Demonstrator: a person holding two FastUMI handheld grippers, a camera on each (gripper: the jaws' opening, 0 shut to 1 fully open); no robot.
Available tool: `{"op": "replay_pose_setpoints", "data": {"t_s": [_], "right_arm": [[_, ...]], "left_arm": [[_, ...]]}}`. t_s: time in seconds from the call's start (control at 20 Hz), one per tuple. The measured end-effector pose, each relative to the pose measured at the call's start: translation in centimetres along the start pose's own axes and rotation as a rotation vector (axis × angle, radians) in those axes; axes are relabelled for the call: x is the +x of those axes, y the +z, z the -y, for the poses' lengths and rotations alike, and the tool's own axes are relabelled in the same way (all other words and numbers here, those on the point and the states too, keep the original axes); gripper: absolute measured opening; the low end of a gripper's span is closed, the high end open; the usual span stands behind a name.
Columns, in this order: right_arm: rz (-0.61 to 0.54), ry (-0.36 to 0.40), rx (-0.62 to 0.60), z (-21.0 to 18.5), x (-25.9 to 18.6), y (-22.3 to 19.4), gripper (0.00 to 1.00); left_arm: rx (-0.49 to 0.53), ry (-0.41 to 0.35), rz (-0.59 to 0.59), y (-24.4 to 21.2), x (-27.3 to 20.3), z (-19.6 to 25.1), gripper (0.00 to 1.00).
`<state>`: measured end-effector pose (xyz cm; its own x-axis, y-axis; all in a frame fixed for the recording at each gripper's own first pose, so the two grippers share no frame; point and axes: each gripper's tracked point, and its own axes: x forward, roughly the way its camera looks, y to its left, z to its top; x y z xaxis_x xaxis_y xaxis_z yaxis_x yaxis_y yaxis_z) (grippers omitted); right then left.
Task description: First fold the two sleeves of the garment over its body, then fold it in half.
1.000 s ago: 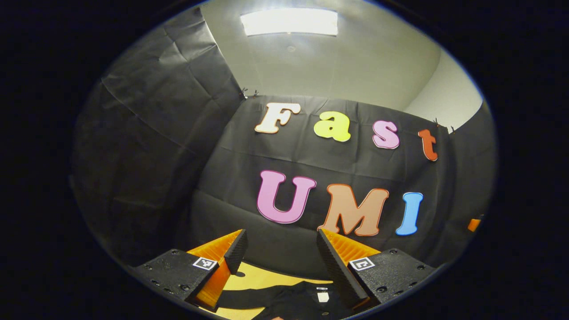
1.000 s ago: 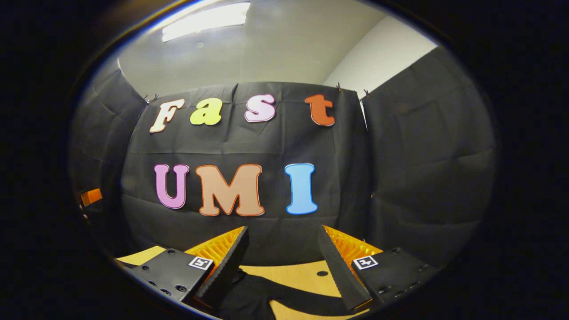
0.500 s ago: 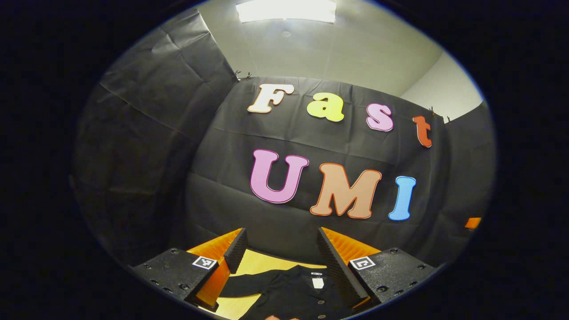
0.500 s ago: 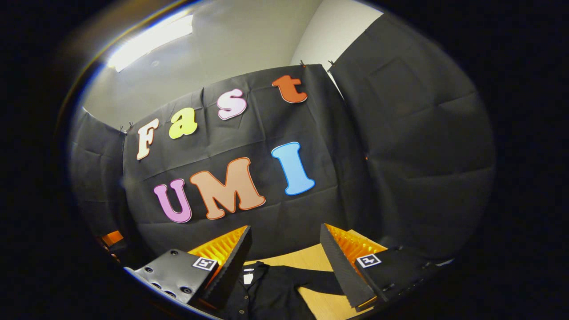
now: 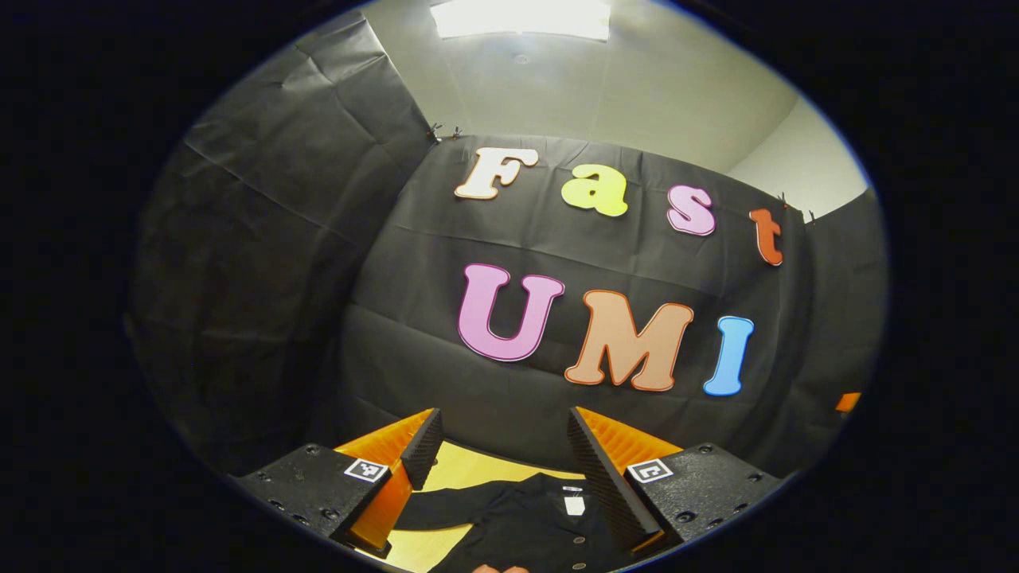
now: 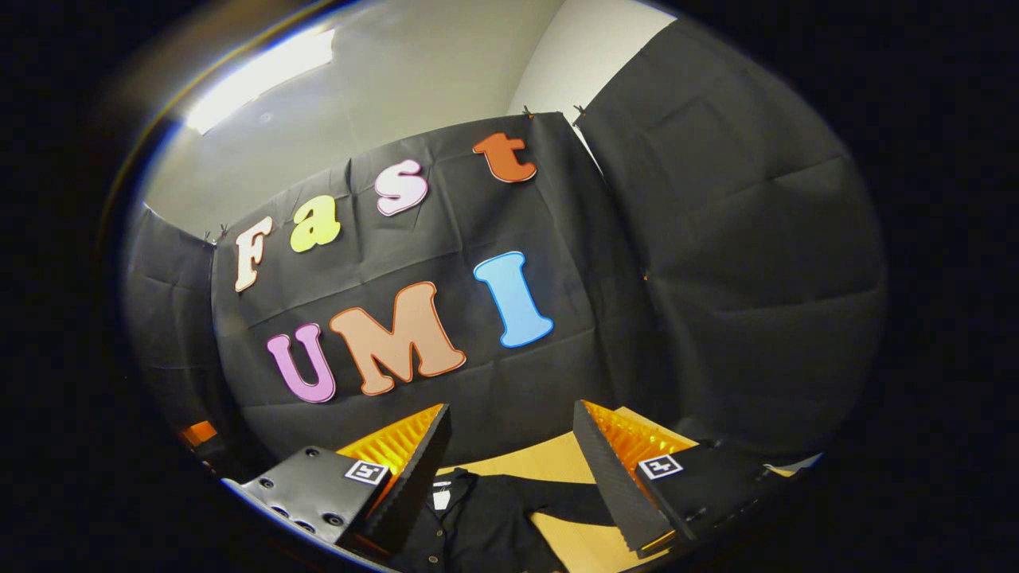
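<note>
Two wedge-shaped fingers [image 5: 423,447] on the left gripper [image 5: 501,458], each with a ribbed inner face and a ridged outer side. Behind them, flat dark mounts dotted with small screws, each carrying a square black-and-white marker [image 5: 365,469]. Same build on the right gripper [image 6: 509,454]: ribbed wedge fingers [image 6: 605,469], screwed mounts, square markers [image 6: 660,465].

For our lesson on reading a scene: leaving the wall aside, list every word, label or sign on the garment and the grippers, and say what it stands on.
Neck tag on the black garment: white, too small to read.
Square markers on the left gripper: coded patterns, no words.
Square markers on the right gripper: the same, no words.
</note>
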<state>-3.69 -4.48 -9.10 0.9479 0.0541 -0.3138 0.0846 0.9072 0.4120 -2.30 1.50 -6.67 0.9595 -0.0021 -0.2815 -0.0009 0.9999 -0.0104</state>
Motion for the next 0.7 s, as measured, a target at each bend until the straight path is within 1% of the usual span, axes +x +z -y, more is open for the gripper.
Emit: {"op": "replay_pose_setpoints", "data": {"t_s": [0.15, 0.25, 0.35, 0.4, 0.5, 0.55, 0.6, 0.7], "right_arm": [[-0.018, -0.004, -0.004, 0.5, 0.5, -0.5, 0.97], [-0.034, -0.012, 0.001, 1.2, 0.9, -0.9, 0.97], [-0.057, -0.023, -0.003, 2.1, 1.4, -1.3, 0.98], [-0.065, -0.033, -0.01, 2.8, 1.7, -1.5, 0.98], [-0.088, -0.073, -0.022, 5.3, 2.5, -2.4, 0.97], [-0.115, -0.102, -0.022, 6.8, 3.0, -3.4, 0.97], [-0.143, -0.13, -0.024, 8.5, 3.3, -4.7, 0.98], [-0.212, -0.189, -0.034, 11.9, 4.3, -8.0, 0.98]], "left_arm": [[0.018, 0.005, -0.005, -0.3, 0.1, -0.1, 0.91], [0.022, 0.01, -0.007, -0.4, 0.3, -0.2, 0.93], [0.027, 0.024, -0.007, -0.5, 0.5, -0.3, 0.91], [0.029, 0.033, -0.007, -0.4, 0.5, -0.5, 0.93], [0.032, 0.05, -0.01, -0.6, 0.6, -1.0, 0.91], [0.032, 0.057, -0.011, -0.7, 0.6, -1.2, 0.93], [0.034, 0.063, -0.011, -0.6, 0.6, -1.3, 0.91], [0.044, 0.077, -0.012, -0.7, 0.6, -1.6, 0.91]]}}
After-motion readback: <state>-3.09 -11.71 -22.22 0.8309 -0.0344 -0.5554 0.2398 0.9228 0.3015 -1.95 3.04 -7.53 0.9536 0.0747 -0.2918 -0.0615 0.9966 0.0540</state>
